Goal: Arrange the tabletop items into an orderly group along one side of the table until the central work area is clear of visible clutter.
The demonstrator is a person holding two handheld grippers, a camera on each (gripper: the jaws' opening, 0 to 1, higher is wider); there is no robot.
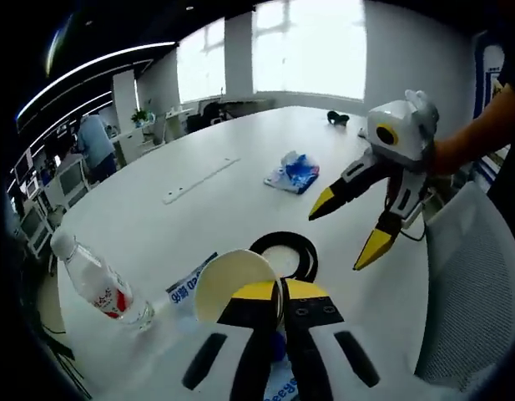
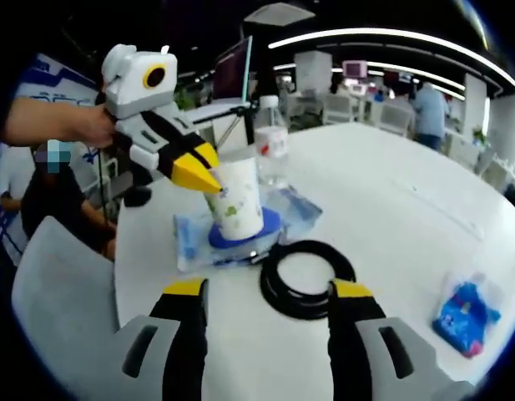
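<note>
The left gripper [image 2: 209,182] pinches the rim of the paper cup [image 2: 237,200] with its yellow jaws tight together. The cup stands on a blue disc [image 2: 270,224] on a wet-wipes pack [image 2: 189,238]. At 12 o'clock behind it stands the water bottle [image 2: 271,142]. At 6 o'clock lies the black cable ring [image 2: 307,279]. The right gripper [image 2: 268,294] hangs over the ring, jaws wide apart. A blue packet [image 2: 467,316] lies at 4 o'clock on the white table [image 2: 391,225].
</note>
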